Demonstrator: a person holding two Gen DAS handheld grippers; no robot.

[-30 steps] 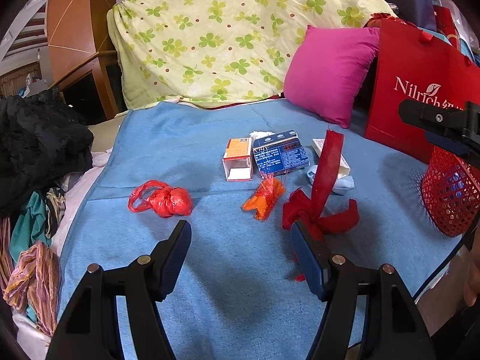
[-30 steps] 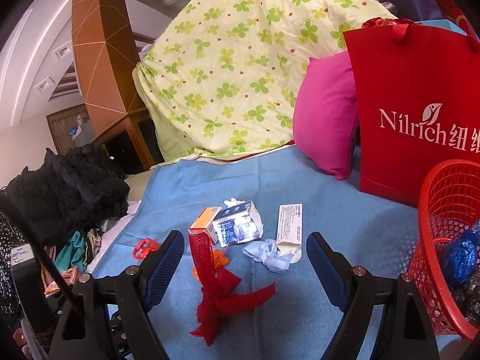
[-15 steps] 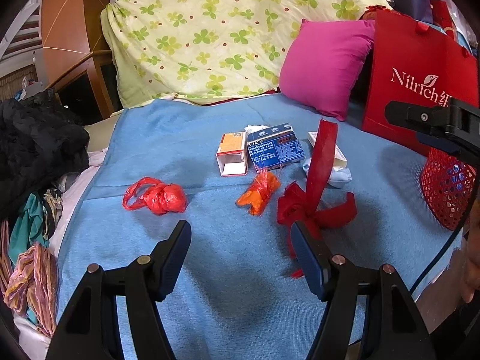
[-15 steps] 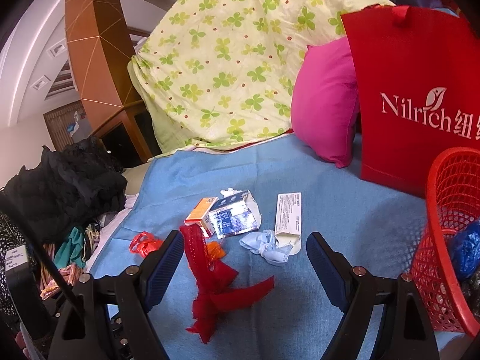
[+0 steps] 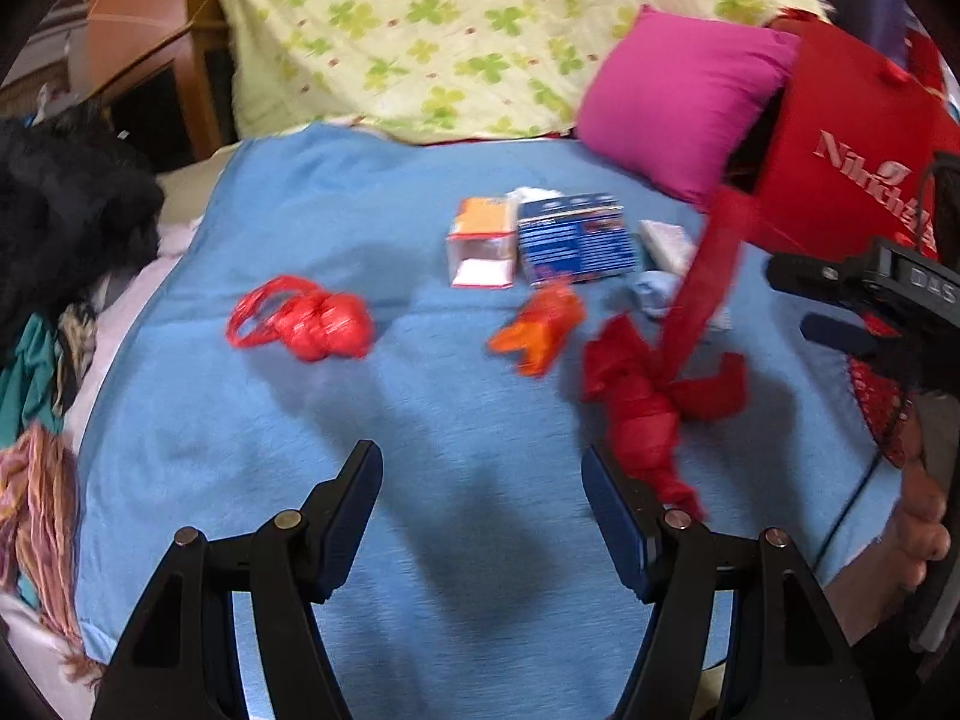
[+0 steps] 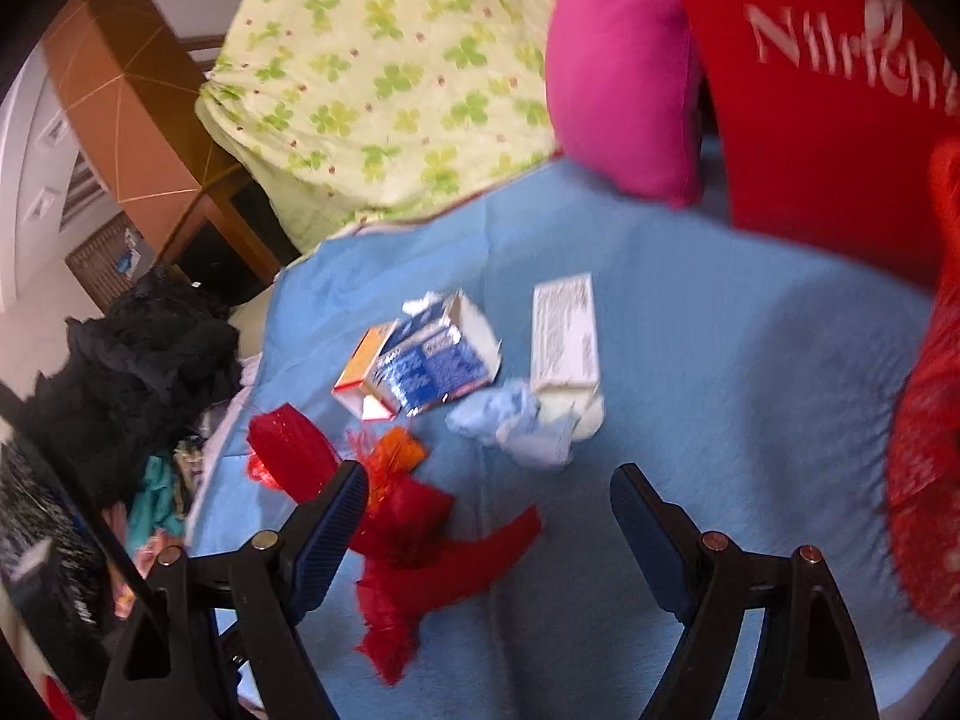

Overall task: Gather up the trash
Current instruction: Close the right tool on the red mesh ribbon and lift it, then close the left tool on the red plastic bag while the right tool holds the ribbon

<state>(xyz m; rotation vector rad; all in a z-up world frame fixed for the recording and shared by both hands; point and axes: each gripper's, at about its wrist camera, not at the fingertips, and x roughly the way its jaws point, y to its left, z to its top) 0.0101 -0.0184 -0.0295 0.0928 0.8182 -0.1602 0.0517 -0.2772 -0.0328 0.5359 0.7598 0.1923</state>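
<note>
Trash lay uncollected across the blue blanket: from left of the frame to right, a knotted red plastic bag, an orange wrapper, an orange-and-white carton touching a blue box, a crumpled pale-blue tissue, a white box and a red ribbon bow. The red mesh basket stood at the right edge, its contents hidden in blur, so by my reading nearly everything on the blanket was left to gather. The left gripper and the right gripper both stood open with nothing between their pads, the right one low over the bow and tissue.
</note>
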